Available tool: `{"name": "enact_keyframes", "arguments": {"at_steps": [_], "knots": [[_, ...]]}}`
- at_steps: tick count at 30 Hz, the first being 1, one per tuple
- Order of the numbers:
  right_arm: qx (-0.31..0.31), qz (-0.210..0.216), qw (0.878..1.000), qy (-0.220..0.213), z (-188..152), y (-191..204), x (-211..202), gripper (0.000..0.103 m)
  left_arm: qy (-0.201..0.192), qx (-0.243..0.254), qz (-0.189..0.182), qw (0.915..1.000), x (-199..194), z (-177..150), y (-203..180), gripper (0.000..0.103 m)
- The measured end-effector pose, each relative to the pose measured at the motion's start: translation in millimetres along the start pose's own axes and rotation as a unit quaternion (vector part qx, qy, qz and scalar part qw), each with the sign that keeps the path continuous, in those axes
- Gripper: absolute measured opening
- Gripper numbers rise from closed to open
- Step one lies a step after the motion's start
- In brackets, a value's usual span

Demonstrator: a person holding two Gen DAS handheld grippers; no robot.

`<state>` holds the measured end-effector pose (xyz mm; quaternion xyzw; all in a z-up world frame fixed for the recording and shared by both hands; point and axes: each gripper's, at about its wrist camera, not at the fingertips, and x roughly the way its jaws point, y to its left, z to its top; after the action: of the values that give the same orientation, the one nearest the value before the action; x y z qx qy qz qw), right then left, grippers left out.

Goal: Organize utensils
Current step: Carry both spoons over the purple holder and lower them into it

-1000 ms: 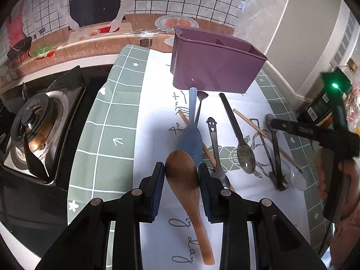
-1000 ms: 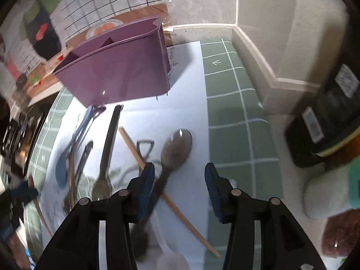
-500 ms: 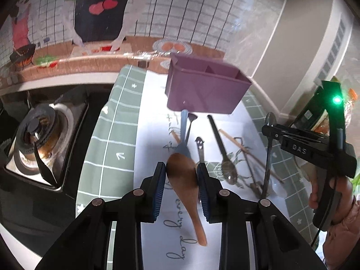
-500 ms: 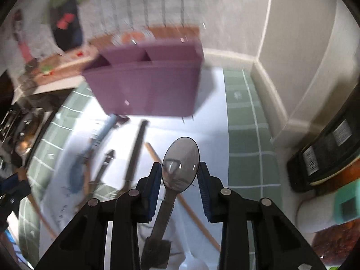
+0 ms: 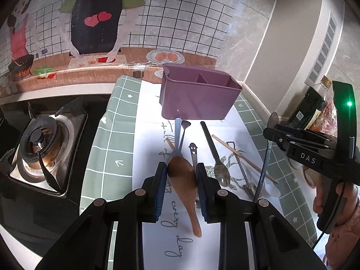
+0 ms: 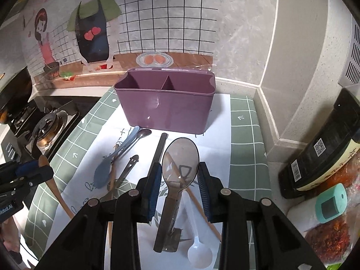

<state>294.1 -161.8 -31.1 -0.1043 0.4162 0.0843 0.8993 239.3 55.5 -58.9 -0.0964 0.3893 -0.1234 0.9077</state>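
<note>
My left gripper [image 5: 181,175] pinched a brown wooden spoon [image 5: 182,180]; my right gripper [image 6: 180,180] pinched a shiny metal spoon [image 6: 179,164], both short of the purple two-compartment plastic caddy [image 6: 166,108] on the green checked mat [image 6: 245,153].

Wooden spoon [image 5: 183,177] matt; metal spoon [image 6: 180,164] mirror-glossy; purple plastic caddy [image 6: 166,110] smooth.

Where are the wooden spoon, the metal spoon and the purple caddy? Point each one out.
wooden spoon [image 5: 181,174]: left wrist view, on its bowl between the jaws.
metal spoon [image 6: 180,163]: right wrist view, on its bowl between the jaws.
purple caddy [image 6: 166,110]: right wrist view, on its front wall.
</note>
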Motion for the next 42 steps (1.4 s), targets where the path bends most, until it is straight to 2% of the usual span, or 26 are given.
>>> {"name": "enact_keyframes", "arguments": {"at_steps": [14,19,23,26,29,31,35,39,42], "knots": [[-0.019,0.004,1.0,-0.015,6.3,8.1,-15.3,0.029,-0.018,0.012,-0.017,0.9996,-16.9,8.6,-6.7,0.027],[-0.022,0.015,0.999,-0.031,13.6,9.7,-27.7,0.029,-0.037,0.024,-0.02,0.9988,-27.5,21.9,-13.4,0.027],[-0.024,0.016,0.997,-0.071,36.2,8.0,-53.2,0.029,-0.085,0.05,-0.03,0.9946,-50.6,61.8,-24.8,0.027],[-0.039,0.002,0.99,-0.132,72.9,5.2,-89.3,0.029,-0.148,0.075,-0.034,0.9855,-77.1,108.7,-37.7,0.027],[-0.048,-0.018,0.978,-0.201,117.7,2.0,-121.8,0.029,-0.205,0.085,-0.039,0.9742,-93.2,156.9,-47.9,0.027],[-0.049,-0.036,0.97,-0.235,145.9,-2.7,-126.9,0.029,-0.22,0.092,-0.044,0.9703,-85.5,183.1,-53.1,0.027],[-0.035,-0.045,0.967,-0.247,178.6,-14.6,-95.6,0.03,-0.212,0.058,-0.032,0.975,-37.1,221.3,-47.1,0.027],[-0.034,-0.05,0.971,-0.23,186.4,-21.8,-41.7,0.03,-0.206,0.037,-0.006,0.9779,14.8,227.9,-35.7,0.027],[-0.029,-0.032,0.98,-0.195,187.5,-28.3,1.4,0.03,-0.185,0.026,0.007,0.9824,53.9,220.0,-28.8,0.027]]}}
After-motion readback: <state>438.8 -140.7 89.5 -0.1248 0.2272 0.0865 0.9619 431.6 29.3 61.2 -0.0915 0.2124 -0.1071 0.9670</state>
